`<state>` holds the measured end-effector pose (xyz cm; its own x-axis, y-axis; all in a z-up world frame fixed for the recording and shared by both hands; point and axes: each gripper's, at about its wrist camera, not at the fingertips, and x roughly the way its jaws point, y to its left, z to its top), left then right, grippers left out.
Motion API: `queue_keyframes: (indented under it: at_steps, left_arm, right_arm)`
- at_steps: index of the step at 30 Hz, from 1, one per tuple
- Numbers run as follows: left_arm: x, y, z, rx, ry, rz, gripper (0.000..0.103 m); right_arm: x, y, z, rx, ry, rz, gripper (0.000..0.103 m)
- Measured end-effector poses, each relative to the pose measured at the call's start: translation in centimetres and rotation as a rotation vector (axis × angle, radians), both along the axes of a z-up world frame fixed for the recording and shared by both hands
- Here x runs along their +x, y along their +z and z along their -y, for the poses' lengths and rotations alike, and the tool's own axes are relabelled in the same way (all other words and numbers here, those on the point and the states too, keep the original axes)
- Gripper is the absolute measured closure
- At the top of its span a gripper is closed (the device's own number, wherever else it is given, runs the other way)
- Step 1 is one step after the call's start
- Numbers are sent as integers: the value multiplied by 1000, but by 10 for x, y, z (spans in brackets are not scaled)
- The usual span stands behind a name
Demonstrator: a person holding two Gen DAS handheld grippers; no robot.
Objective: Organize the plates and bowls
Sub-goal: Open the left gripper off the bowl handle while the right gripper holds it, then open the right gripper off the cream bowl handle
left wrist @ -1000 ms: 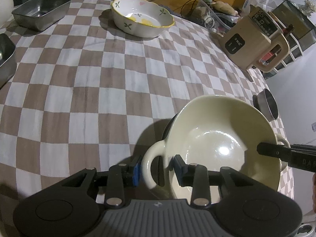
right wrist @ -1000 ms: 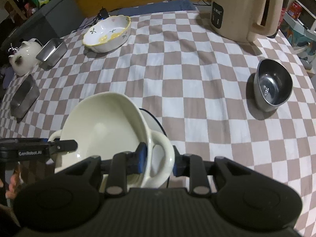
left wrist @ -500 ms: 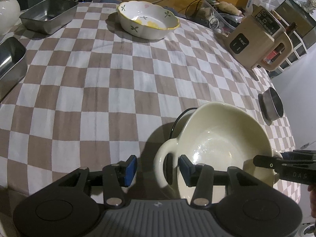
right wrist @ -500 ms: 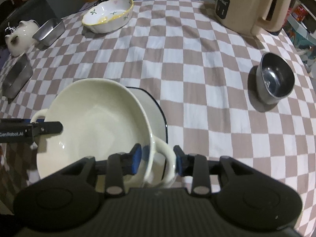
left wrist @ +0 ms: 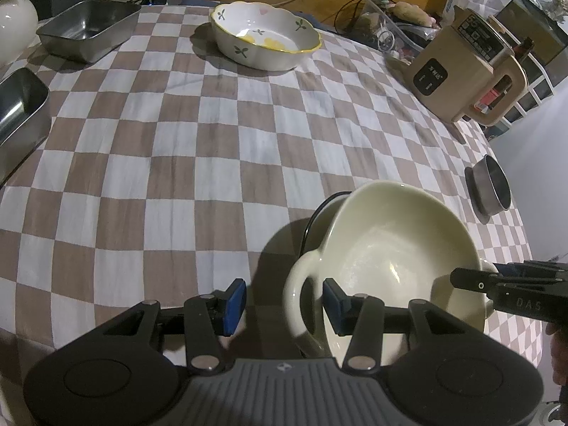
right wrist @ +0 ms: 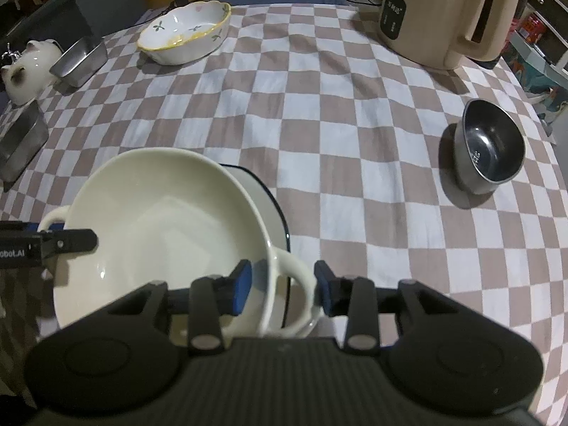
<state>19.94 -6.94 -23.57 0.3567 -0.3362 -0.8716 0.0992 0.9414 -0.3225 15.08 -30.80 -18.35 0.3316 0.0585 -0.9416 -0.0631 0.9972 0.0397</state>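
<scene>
The left tongs (left wrist: 280,301) stand apart, one blue pad outside the cream bowl's (left wrist: 390,259) loop handle and the other just inside the rim, neither pressing. The right tongs (right wrist: 282,285) are the same at the opposite handle: pads either side of the loop with a gap showing, so nothing is clamped. The bowl sits nested on a white plate (right wrist: 273,198) with a dark rim, at the near edge of the desk (left wrist: 213,149), which wears a checked cloth.

It looks like glazed ceramic: stiff, fairly heavy, slick under rubber pads, and likely to chip if knocked against the plate. The two loop handles are the sensible places to hold, one per side, so it lifts level.

Counting round: one cream bowl, one plate beneath it, one flowered bowl (left wrist: 266,41) far across the cloth, one small steel bowl (right wrist: 488,151) off to the right. Two steel trays (left wrist: 87,30) sit along the left side, with one white teapot (right wrist: 26,71) beyond them, and one beige kettle (right wrist: 443,10) stands at the back right.
</scene>
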Motion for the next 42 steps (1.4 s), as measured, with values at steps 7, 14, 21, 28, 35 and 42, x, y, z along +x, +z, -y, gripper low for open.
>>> queue_keyframes:
  at_steps: [7,14,21,28,35,42]
  left_arm:
    - [-1,0,0,1,-1,-5,53]
    - [1,-1,2,43,1,-8,40]
    - [1,-1,2,67,5,-20,36]
    - [2,2,6,108,-8,-36,32]
    - [-5,5,0,93,24,-24,10]
    - [-15,12,-1,107,16,-10,1]
  right_arm:
    - [-1,-5,18,112,-65,-2,61]
    - [-6,-9,26,181,-112,11,61]
    - [-5,-16,35,238,-157,10,58]
    - [-3,-20,34,223,-146,7,57]
    - [-11,-13,33,209,-141,30,37]
    - [-25,-10,32,192,-145,31,11]
